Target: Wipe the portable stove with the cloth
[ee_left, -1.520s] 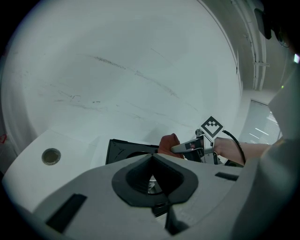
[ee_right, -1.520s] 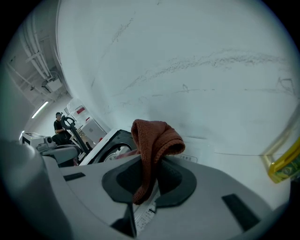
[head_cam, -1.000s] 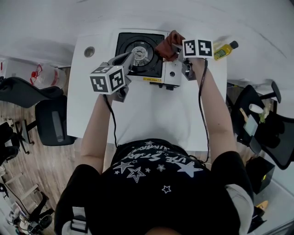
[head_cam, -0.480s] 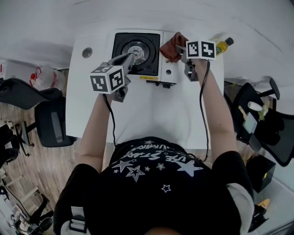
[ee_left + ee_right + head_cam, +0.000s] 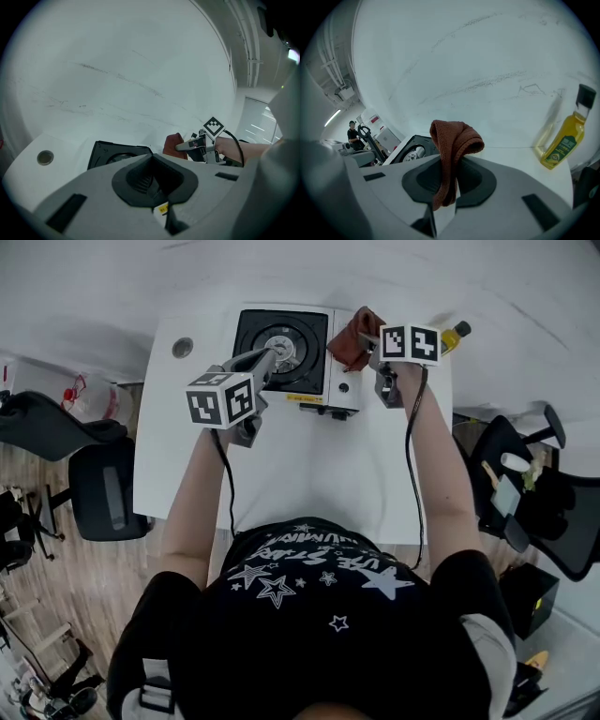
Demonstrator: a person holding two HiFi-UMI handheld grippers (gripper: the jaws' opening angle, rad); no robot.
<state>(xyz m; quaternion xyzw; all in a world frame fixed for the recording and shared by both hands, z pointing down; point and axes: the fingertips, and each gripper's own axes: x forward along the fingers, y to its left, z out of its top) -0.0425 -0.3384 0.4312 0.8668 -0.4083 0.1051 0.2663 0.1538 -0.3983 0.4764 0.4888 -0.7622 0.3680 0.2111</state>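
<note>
Drooping rust-brown cloth in right claw

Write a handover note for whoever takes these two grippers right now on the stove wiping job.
Right gripper: shut on the brown cloth, held by the stove's back right corner.
Left gripper: shut, empty, above the stove's front left.
Portable stove: on the far side of the white table.
Done: cloth is in grip.
Left: wipe the stove; how much is already wiped cannot be told.
</note>
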